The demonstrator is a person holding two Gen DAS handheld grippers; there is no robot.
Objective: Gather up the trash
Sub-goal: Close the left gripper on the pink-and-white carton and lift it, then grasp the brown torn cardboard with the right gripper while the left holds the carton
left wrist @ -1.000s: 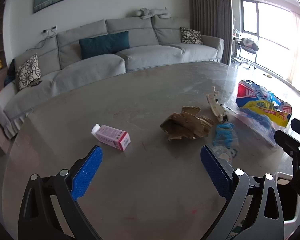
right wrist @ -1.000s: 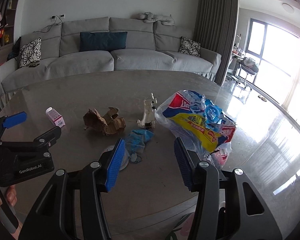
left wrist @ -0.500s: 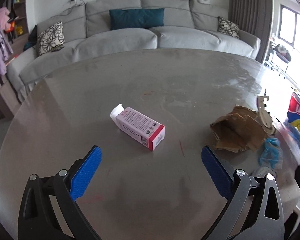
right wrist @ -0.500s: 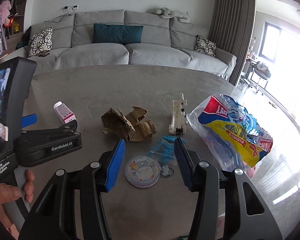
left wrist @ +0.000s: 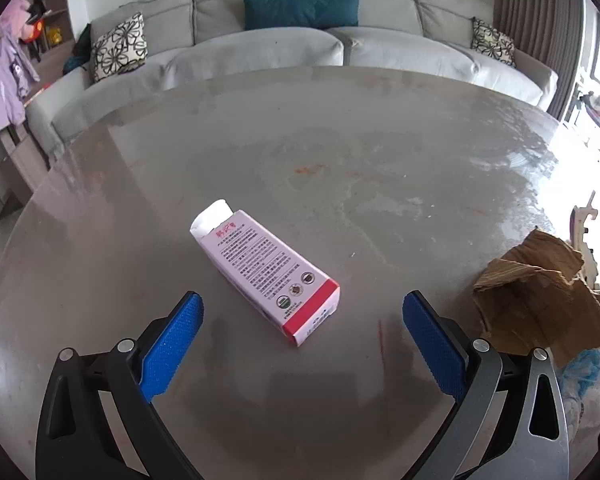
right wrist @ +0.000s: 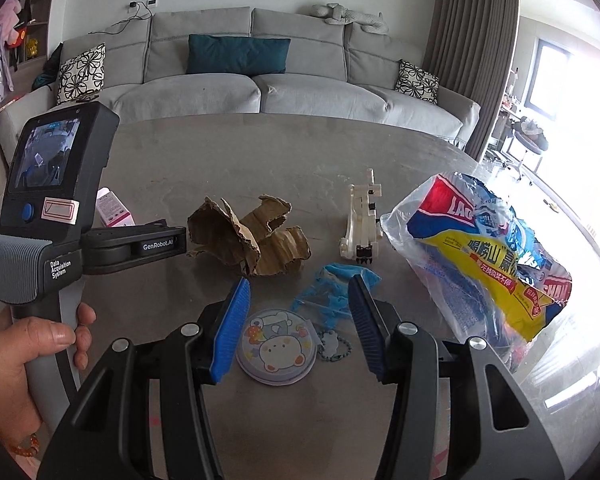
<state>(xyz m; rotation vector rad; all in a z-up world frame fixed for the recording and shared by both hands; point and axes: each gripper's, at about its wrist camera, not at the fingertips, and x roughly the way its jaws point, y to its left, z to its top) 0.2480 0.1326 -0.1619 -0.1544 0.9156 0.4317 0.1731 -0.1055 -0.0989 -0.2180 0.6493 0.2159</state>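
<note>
Through the left wrist camera, my left hand-held gripper hung wide open over the grey surface, the pink carton lying flat between its blue fingers, untouched. Through the right, my right hand-held gripper stood half open and empty above a round sticker, crumpled cardboard beyond.

The handheld device reads "GenRobot.AI" on its arm and "Data Acquisition System" on its grip, the crumpled plastic bag shows what seems to be "LAO", and the pink carton's print is too small to read
</note>
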